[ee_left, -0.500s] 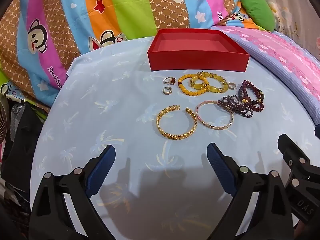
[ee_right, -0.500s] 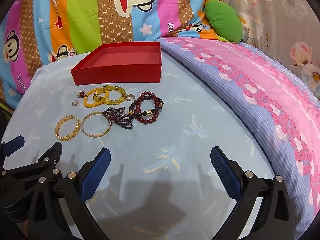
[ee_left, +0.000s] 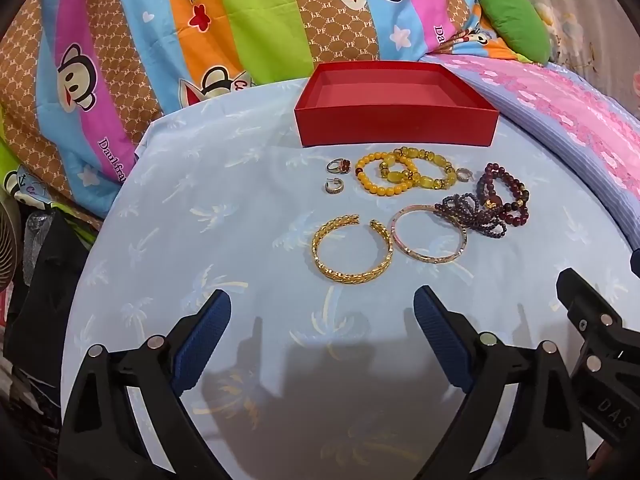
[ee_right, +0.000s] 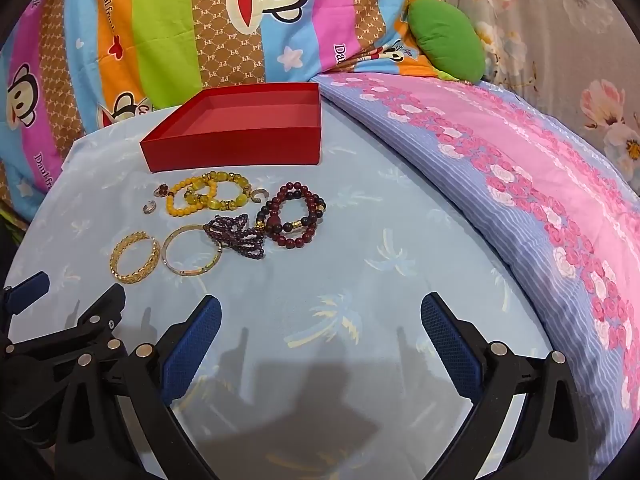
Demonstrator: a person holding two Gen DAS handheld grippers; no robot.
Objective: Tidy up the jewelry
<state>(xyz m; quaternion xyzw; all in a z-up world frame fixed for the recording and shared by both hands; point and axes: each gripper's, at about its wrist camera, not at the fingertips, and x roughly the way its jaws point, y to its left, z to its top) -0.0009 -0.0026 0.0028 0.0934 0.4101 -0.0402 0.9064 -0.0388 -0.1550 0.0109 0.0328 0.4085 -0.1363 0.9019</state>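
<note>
Two claws (ee_left: pixel 322 322) (ee_right: pixel 320 320) spread empty, "Daul frank" bedding (ee_left: pixel 112 160), red box (ee_left: pixel 396 130)

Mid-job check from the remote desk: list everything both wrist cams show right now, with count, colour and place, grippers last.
red box: 1, red, open, nothing visible inside, far side of cloth.
gold cuff: 1, gold, nearest the left gripper.
thin bangle: 1, pale gold, touching the cuff's right side.
yellow bead bracelets: about 3, yellow, overlapping, just before the box.
dark bead bracelets: several tangled, maroon and purple, right of the bangle.
rings: 3 small, metal, two left of the yellow beads, one right.
cloth: 1, light blue, palm print, under everything.
green cushion: 1, behind.
left gripper: open, empty.
right gripper: open, empty.
</note>
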